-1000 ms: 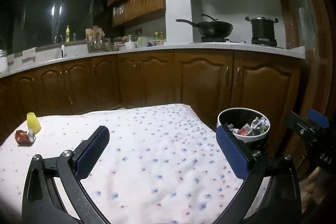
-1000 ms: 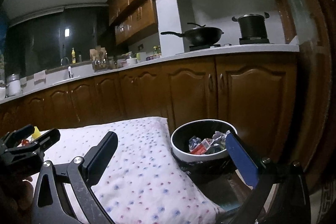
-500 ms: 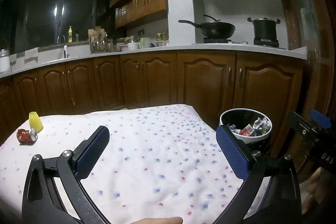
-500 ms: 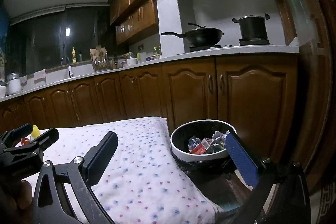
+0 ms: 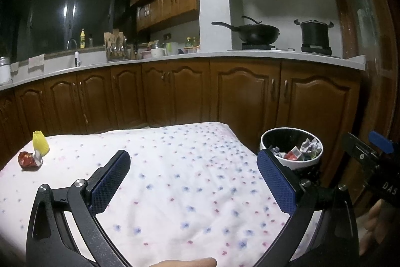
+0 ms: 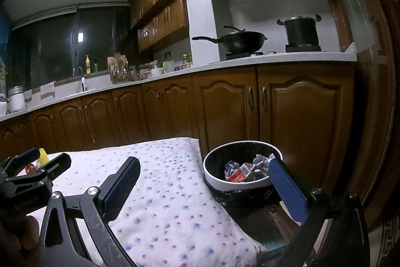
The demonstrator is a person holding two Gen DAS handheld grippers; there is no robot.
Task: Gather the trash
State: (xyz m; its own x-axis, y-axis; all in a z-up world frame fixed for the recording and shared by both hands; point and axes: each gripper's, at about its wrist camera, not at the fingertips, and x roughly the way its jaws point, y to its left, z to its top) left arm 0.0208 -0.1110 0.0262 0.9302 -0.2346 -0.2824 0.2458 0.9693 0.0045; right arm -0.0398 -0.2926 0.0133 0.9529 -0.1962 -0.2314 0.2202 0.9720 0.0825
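Note:
A crumpled red wrapper [image 5: 28, 160] and a yellow paper cup [image 5: 40, 143] lie together at the far left of the flower-print table cloth [image 5: 175, 182]. Both also show small in the right wrist view, the red wrapper [image 6: 29, 168] and the yellow cup [image 6: 43, 157], behind my left gripper's body. A white-rimmed trash bin [image 5: 291, 151] with a black liner stands off the table's right end, holding crumpled paper and a red carton [image 6: 237, 174]. My left gripper [image 5: 192, 182] is open and empty above the cloth. My right gripper [image 6: 202, 189] is open and empty near the bin [image 6: 242, 167].
Brown wooden cabinets [image 5: 175, 94] run along the back under a white counter [image 5: 225, 58]. A black wok [image 5: 255, 33] and a black pot [image 5: 315, 35] stand on the stove. A sink tap [image 5: 72, 43] and bottles are at back left. A wooden door frame [image 5: 375, 66] is at right.
Both views have tilted up slightly, so the table and bin sit lower in frame. Both grippers stay open and empty. The trash has not moved.

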